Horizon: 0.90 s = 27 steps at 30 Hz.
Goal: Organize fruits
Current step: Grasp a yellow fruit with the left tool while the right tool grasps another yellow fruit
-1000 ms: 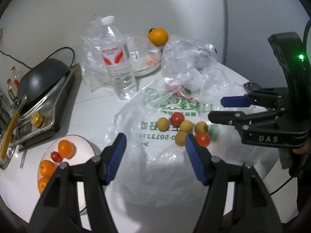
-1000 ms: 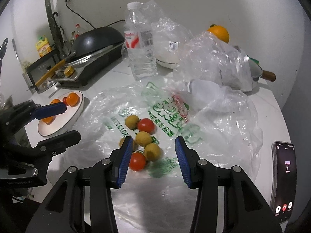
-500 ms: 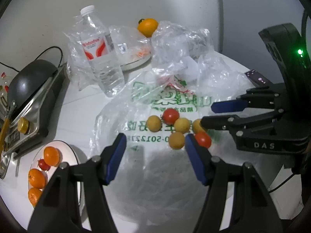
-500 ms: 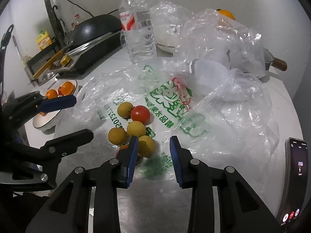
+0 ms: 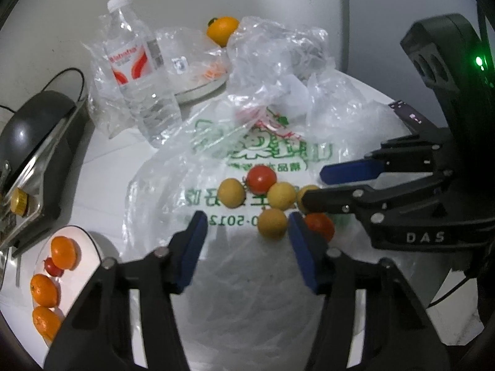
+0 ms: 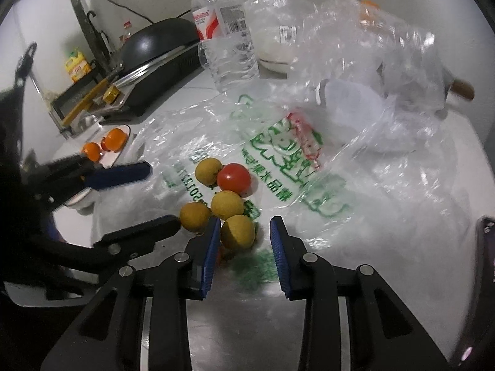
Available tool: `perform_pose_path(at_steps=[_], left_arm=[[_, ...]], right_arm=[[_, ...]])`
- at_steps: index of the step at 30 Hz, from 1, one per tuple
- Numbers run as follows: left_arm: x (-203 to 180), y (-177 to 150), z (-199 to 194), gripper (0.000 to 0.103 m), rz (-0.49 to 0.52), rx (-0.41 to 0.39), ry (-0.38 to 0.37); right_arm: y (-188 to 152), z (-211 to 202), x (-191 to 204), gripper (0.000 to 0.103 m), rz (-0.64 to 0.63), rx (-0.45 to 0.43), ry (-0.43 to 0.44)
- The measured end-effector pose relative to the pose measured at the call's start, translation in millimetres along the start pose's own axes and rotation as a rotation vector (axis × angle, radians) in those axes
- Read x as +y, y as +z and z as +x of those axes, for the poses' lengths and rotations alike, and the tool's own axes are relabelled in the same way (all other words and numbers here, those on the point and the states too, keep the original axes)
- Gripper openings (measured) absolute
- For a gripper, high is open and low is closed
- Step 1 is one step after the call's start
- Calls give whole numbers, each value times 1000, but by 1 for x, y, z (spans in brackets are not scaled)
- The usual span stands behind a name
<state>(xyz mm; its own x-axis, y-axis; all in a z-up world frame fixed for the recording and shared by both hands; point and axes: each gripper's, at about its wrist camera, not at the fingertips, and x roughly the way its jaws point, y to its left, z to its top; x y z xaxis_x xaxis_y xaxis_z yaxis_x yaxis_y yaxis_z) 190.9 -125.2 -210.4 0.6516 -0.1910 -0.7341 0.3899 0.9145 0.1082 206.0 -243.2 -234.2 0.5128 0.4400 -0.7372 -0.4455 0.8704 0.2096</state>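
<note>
Several small yellow fruits [image 5: 230, 192] and two red tomatoes [image 5: 261, 179] lie in a cluster on a flat printed plastic bag [image 5: 216, 142]. My left gripper [image 5: 246, 219] hovers low at the near edge of the cluster. Its jaws are closing, and one yellow fruit [image 5: 272, 224] sits by the right fingertip with a wide gap on the other side. My right gripper [image 6: 244, 225] has narrow jaws around another yellow fruit [image 6: 238, 232], with a gap at the right pad. The second tomato [image 6: 221, 253] peeks from under its left finger. A white plate [image 5: 92, 241] holds oranges [image 5: 63, 252].
A water bottle [image 5: 142, 71] stands behind the bag, and a black wok on a cooker [image 5: 34, 123] is to the left. Crumpled clear bags [image 5: 278, 49] and a large orange [image 5: 222, 29] fill the back. A phone [image 6: 485, 247] lies at the right edge.
Both grippers have come down and closer to the fruit cluster. The right jaws narrowed first, then the left jaws drew in. The fruits have not moved.
</note>
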Motion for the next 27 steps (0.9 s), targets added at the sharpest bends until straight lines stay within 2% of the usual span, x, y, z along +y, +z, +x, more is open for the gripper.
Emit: perform_pose_path(at_steps=[8,11,17,20,22,27], left_arm=[[-4,0,9,48,10,20,-28],[-4,-2,13,46,2,38,-46],[-7,-2,19,39,15,54,-61],[-9,-2,21,33,18,59,-74],[-10,-3,23,25,21,60,-79],[-10,-3,24,25,21,55,-83]], right_arm=[[2,5,-4,35,5,28,24],[0,7,-4,27,1,38,19],[-3,6,-6,27,2,24,13],[-3,3,-4,27,-5,15,1],[-3,1,-4,27,-6,9,-5],[-1,-3,-3,27,-3,-1,-24]])
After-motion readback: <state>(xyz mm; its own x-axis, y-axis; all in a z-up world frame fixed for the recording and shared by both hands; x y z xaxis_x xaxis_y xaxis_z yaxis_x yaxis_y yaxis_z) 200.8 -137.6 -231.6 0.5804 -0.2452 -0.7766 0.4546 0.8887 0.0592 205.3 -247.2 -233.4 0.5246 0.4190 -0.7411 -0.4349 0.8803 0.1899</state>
